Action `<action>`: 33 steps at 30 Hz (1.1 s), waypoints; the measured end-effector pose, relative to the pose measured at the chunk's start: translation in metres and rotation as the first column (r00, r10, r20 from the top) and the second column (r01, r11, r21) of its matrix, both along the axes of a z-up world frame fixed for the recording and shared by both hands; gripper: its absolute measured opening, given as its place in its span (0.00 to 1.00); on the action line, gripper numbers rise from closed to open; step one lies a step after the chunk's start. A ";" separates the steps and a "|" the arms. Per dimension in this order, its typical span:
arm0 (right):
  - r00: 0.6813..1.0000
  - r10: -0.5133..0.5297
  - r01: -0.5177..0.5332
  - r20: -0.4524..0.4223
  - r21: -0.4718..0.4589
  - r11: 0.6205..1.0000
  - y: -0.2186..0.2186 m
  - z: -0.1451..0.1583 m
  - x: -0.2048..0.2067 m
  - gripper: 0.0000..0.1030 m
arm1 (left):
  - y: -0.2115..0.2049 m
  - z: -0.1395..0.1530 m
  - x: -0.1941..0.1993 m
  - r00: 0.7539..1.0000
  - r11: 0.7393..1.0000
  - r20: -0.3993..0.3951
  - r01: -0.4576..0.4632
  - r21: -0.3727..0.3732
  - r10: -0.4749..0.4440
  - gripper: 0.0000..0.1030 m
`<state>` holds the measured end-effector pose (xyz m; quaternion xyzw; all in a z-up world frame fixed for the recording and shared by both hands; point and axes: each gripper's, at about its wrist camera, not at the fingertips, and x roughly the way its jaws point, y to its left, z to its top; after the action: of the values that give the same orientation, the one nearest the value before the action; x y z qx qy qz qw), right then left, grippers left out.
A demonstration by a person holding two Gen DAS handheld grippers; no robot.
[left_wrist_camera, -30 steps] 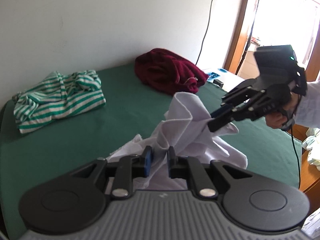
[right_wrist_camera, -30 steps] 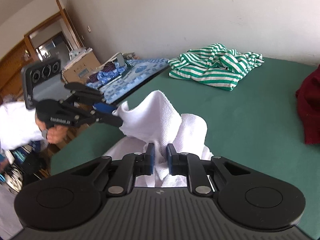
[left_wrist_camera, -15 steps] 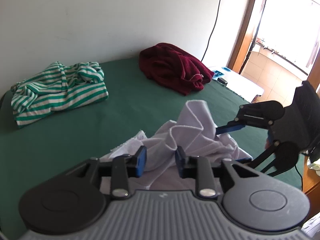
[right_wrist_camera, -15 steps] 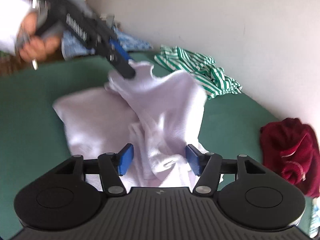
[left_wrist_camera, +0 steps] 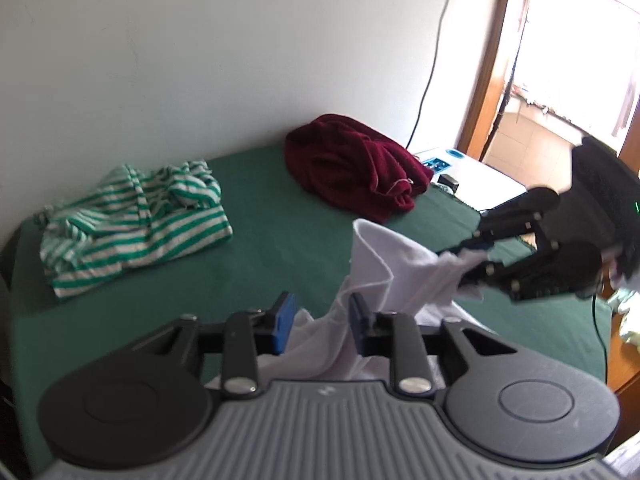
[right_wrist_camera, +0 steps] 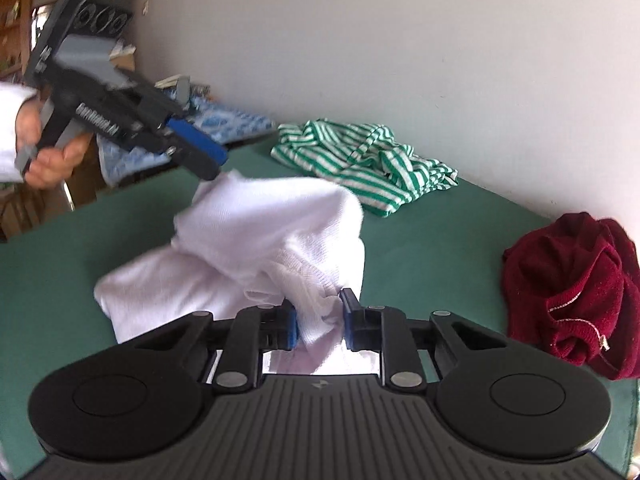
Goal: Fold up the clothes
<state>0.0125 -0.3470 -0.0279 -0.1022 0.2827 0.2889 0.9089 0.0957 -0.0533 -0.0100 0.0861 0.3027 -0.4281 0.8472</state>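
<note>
The white garment (right_wrist_camera: 276,240) is lying bunched on the green bed (left_wrist_camera: 280,220), part of it lifted off the surface, and no neat fold is showing in it yet.

The right gripper (right_wrist_camera: 318,322) has just been closing, and its blue fingers (right_wrist_camera: 289,330) are clenching a gathered wad of the white cloth; the left wrist view is also showing it pinching a corner of that cloth up in the air.

The left gripper (left_wrist_camera: 320,322) has just been opening. Cloth is hanging between its fingers (left_wrist_camera: 284,320), brushing the right-hand pad while a clear gap is standing at the left one, so it is reading as released rather than gripping. A hand (right_wrist_camera: 44,152) in a white sleeve is holding that gripper above the far edge of the garment.

Behind, a green striped shirt (left_wrist_camera: 132,220) and a dark red garment (left_wrist_camera: 356,168) are sitting crumpled and well apart near the wall, neither looking folded.

By my reading the task is barely starting: the white piece is being regripped and needs spreading flat, and the other two are waiting.
</note>
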 end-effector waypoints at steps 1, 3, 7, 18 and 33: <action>1.000 -0.003 0.003 -0.009 0.010 1.000 0.000 0.002 0.001 0.20 | 0.002 0.001 -0.005 1.000 1.000 0.007 0.008 0.010 -0.009 0.43; 1.000 -0.009 0.010 -0.025 0.029 1.000 0.001 0.004 0.004 0.20 | 0.007 -0.001 -0.016 1.000 0.999 -0.001 0.030 0.031 -0.030 0.54; 0.999 -0.023 0.026 -0.046 0.067 0.997 0.006 0.003 0.015 0.20 | -0.007 -0.021 -0.051 0.993 0.980 0.087 0.067 0.188 -0.084 0.70; 0.998 -0.022 0.027 -0.054 0.093 0.995 0.001 0.007 0.006 0.20 | -0.022 -0.076 -0.031 0.984 0.922 0.156 0.023 0.385 -0.090 0.62; 0.999 -0.006 0.011 -0.040 0.119 0.993 -0.013 0.013 -0.004 0.18 | -0.006 -0.035 -0.032 0.970 0.926 0.205 0.047 0.375 -0.133 0.13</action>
<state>0.0088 -0.3596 -0.0150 -0.0406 0.2834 0.3033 0.9088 0.0639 -0.0594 -0.0450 0.3051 0.2745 -0.3900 0.8243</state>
